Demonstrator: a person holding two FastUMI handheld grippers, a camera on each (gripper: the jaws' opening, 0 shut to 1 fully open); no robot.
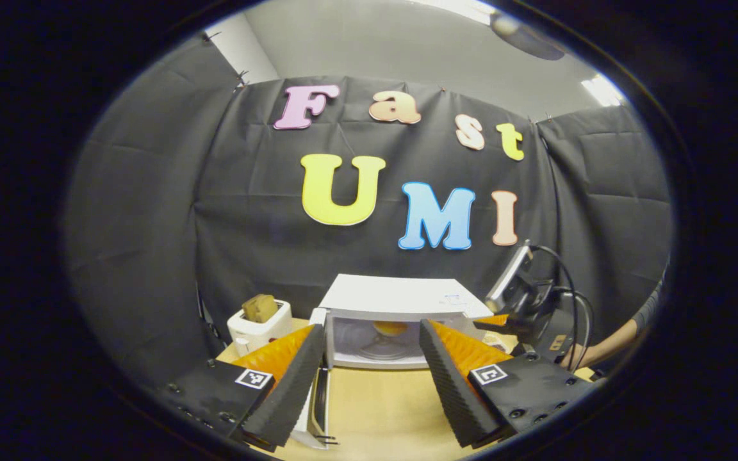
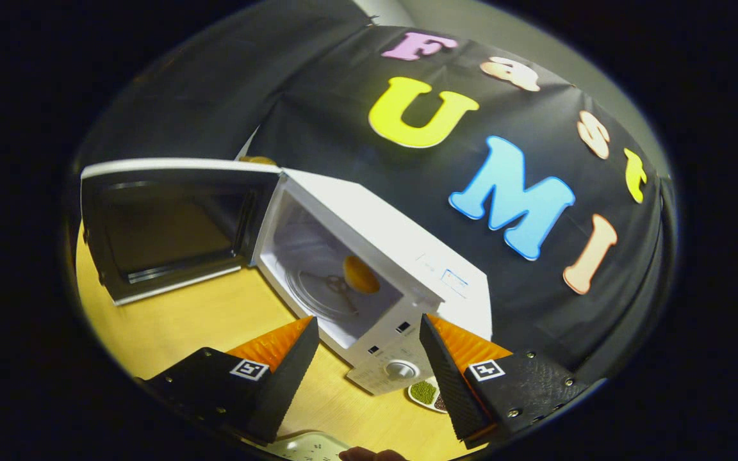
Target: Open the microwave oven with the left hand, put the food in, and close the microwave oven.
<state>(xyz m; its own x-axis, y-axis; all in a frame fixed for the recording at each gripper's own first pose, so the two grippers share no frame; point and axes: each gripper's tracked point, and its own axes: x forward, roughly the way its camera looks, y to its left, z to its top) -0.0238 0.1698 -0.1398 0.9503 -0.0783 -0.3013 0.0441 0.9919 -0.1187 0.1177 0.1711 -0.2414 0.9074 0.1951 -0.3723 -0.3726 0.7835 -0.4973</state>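
Left hand-held gripper released, empty, facing the microwave oven. Food lies inside it on the turntable. Door stands wide open; recommend pushing its outer edge steadily to close

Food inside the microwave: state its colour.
Yellow-orange food, clearest in the right gripper view, on the turntable.

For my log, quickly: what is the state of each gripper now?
Left gripper: open, holding nothing.
Right gripper: open, holding nothing.
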